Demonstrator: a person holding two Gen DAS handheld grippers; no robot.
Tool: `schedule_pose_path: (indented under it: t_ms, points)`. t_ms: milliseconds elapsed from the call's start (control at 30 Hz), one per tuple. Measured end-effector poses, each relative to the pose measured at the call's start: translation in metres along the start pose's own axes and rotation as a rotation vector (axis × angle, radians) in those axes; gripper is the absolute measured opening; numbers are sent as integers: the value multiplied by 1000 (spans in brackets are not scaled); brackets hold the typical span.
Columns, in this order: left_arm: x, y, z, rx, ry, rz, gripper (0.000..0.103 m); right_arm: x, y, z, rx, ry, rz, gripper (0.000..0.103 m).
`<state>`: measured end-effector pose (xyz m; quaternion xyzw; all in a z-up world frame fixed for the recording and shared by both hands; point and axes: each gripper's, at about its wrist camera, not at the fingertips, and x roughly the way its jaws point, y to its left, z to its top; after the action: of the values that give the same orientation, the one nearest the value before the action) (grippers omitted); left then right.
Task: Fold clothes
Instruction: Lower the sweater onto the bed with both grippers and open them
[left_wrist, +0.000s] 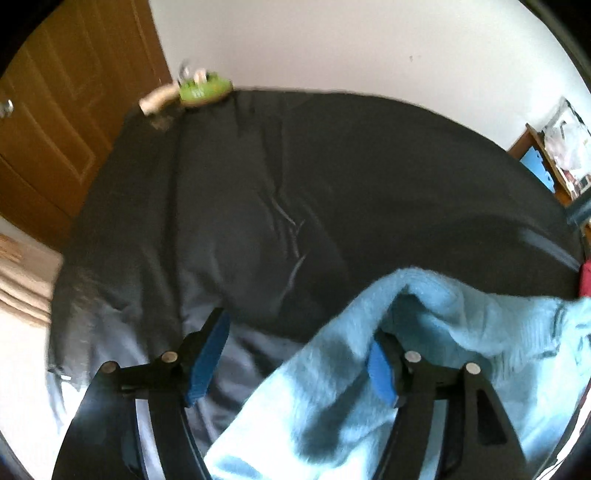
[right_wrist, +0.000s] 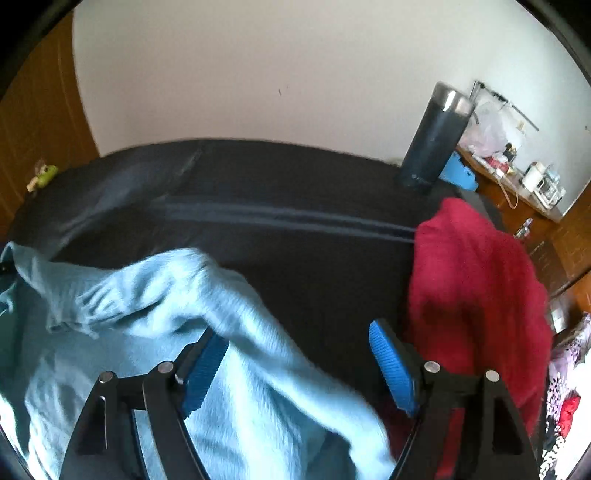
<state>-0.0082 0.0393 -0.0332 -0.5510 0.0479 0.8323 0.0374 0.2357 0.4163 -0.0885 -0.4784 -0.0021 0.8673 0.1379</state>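
1. Lying rumpled on the dark grey cloth-covered surface (left_wrist: 295, 177) – a fluffy light-blue knitted garment (right_wrist: 122, 295), bunched and ridged, with no flat panel or crisp fold line on show in either wrist view.
2. Spread wide apart and gripping nothing – the blue-padded fingers of the left gripper (left_wrist: 295, 362); light-blue fabric draped beside and partly over its right finger, none pinched between the pads.
3. Likewise released – the right gripper (right_wrist: 299, 369), pads parted above the light-blue garment's edge, with dark surface showing in the gap.
4. Heaped just right of the right gripper – a deep-red fuzzy garment (right_wrist: 476, 280), slumped and creased, not a tidy stack.
5. Standing at the far edge, well clear of the work – a tall dark cylindrical flask with a silver cap (right_wrist: 436, 140); at the far left corner, a small green object (left_wrist: 203, 90), too blurred to name.
6. Judged by the lie of things: both garments unfolded at present, so spreading and folding of each seemingly left to do – no finished folded pile visible anywhere in view.
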Motion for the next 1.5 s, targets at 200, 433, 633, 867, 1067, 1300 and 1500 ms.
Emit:
schedule_pose_path:
  t_ms: [200, 433, 633, 867, 1067, 1300, 1500]
  points:
    - [-50, -27, -19, 146, -137, 72, 80, -12, 39, -3, -155, -35, 159, 80]
    - [-61, -64, -50, 251, -102, -13, 80, 50, 94, 5, -236, 65, 206, 80]
    - [-54, -86, -74, 294, -51, -71, 80, 92, 94, 56, -149, 43, 190, 80]
    - [-28, -122, -62, 353, -66, -127, 80, 130, 80, 89, 32, 87, 174, 80]
    - [16, -157, -29, 310, -10, -121, 80, 146, 86, 93, 16, 105, 134, 80]
    - [30, -159, -7, 190, 27, -132, 88, 116, 64, 83, -18, 54, 174, 81]
    - [17, -162, -10, 147, 40, -120, 88, 77, 59, 44, -62, 57, 239, 81]
